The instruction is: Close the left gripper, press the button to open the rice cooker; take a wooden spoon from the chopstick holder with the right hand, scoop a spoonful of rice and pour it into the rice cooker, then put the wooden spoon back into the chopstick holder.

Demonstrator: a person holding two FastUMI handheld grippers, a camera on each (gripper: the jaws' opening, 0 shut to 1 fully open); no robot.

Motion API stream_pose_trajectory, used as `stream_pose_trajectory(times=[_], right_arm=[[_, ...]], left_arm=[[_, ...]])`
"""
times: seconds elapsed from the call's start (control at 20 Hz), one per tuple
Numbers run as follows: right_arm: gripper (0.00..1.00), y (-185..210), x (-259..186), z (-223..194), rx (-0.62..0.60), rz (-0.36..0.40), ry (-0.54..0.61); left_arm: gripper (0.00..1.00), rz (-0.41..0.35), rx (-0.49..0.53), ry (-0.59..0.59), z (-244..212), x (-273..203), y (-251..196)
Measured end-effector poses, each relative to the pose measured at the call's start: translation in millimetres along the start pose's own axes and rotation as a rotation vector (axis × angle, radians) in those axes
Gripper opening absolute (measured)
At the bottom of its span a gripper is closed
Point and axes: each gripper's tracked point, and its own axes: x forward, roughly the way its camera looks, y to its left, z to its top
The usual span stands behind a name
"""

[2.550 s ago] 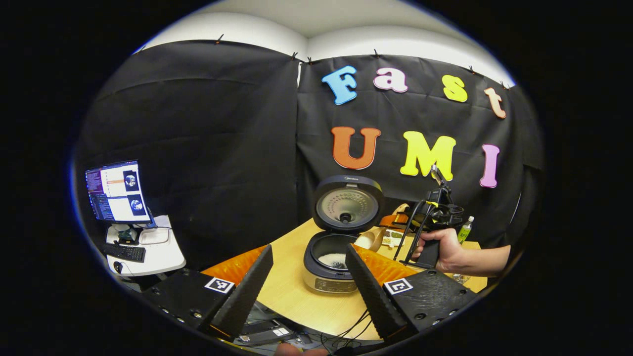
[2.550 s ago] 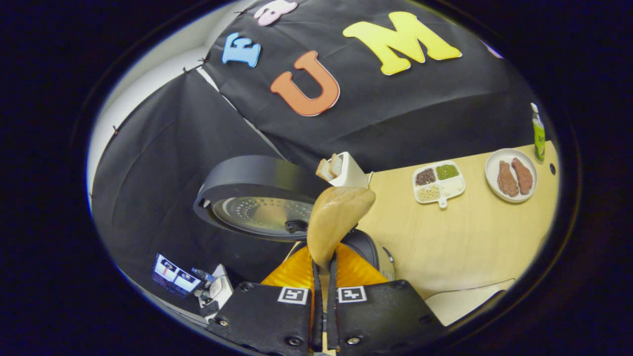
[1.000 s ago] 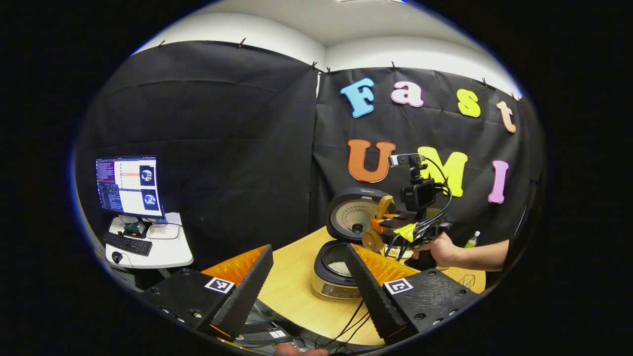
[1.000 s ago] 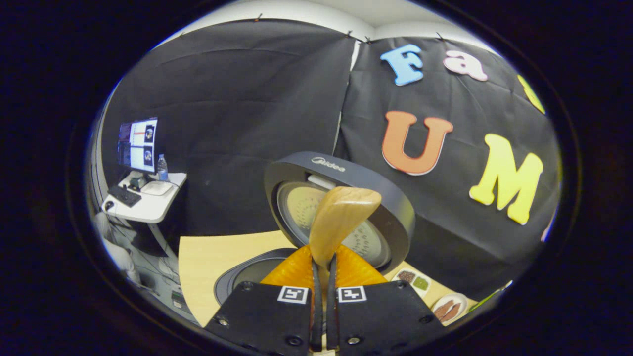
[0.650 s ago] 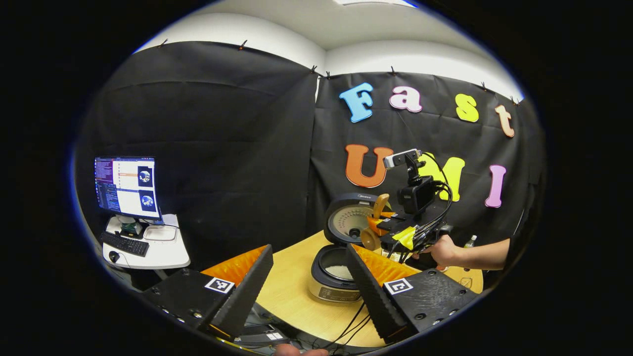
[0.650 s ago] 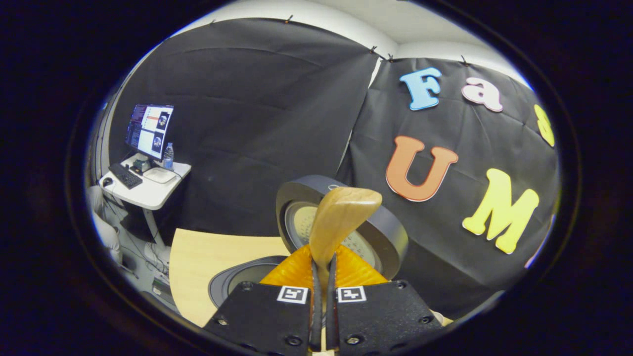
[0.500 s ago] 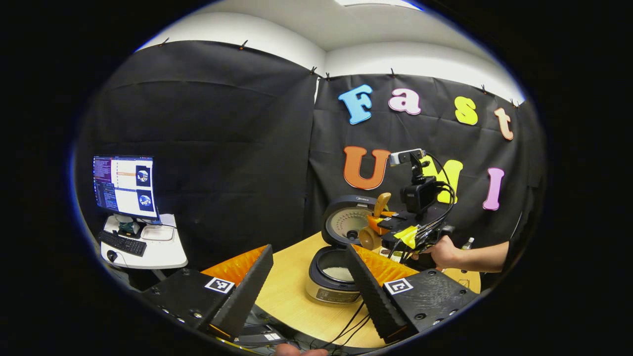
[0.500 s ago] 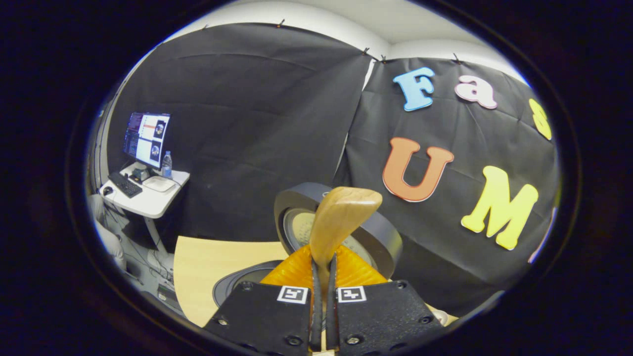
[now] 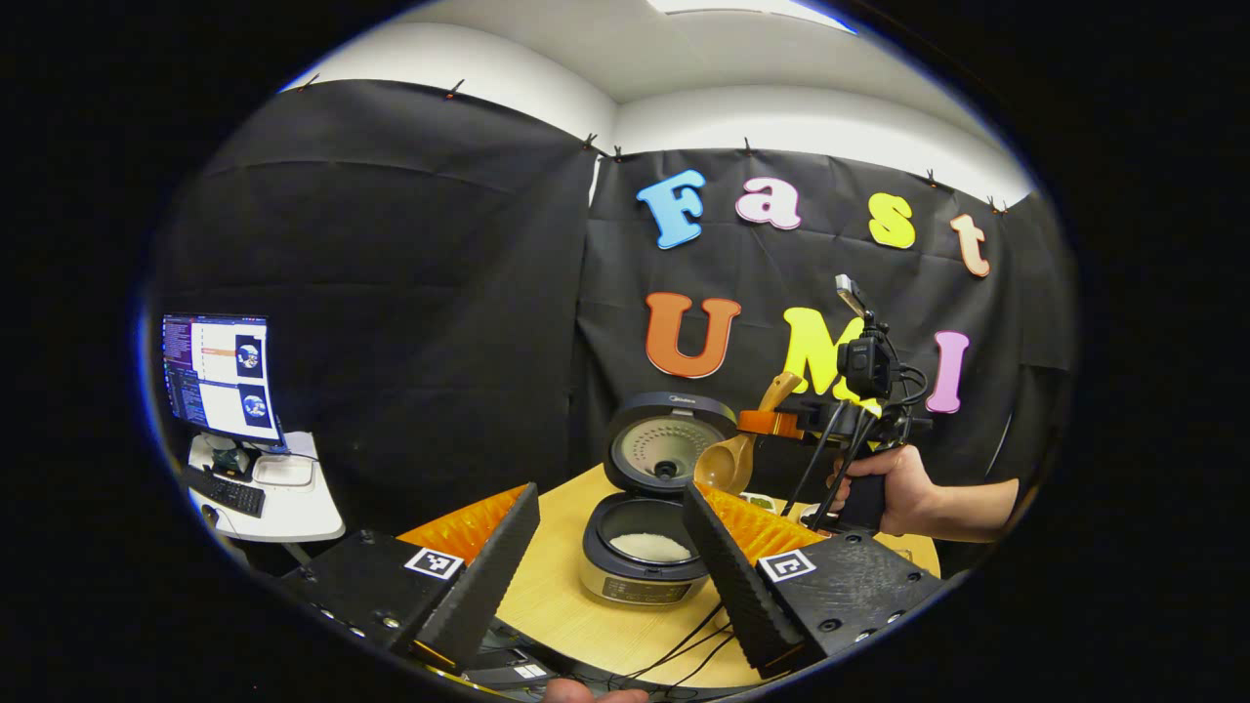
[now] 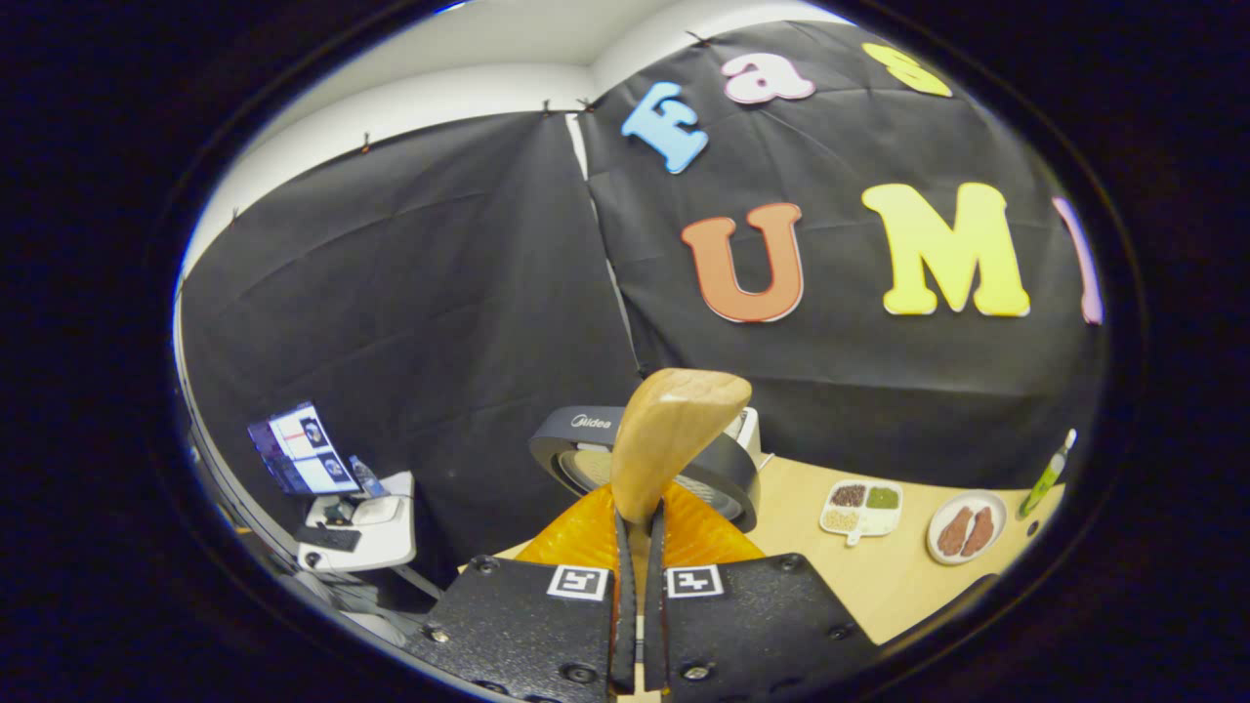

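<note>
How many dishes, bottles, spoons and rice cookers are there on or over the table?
Dishes: 2, a divided tray and a round plate
Bottles: 1 green bottle
Spoons: 1 wooden spoon
Rice cookers: 1 rice cooker
Total: 5

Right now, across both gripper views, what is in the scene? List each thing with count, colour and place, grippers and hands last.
rice cooker: 1, dark with pale base, on the table, lid up, white rice inside
wooden spoon: 1, light brown, gripped by the right gripper
table: 1, light wood
divided dish: 1, white, holding grains, on the table
plate: 1, white, two brown pieces on it, right of the dish
bottle: 1, green, at the table's far edge
monitor: 1, lit, on a white side desk with a keyboard
left gripper: open, in front of the cooker
right gripper: shut on the spoon
hand: 1, holding the right gripper
</note>
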Motion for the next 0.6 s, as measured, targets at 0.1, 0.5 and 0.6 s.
stream_pose_trajectory(times=[0.1,0.5,0.6], right_arm=[[0.08,-16.0,-20.4,2.1,0.076,-0.025,0.001],[0.08,-108.3,-123.2,1.5,0.294,-0.238,-0.064],[0.08,-135.0,-148.3,-7.6,0.321,-0.304,-0.094]], left_arm=[[0.94,-0.050,0.009,0.006,-1.8,6.8,-12.4],[0.94,-0.232,0.037,0.025,-9.4,32.3,-48.7],[0.95,-0.265,0.039,0.022,-9.3,40.0,-52.0]])
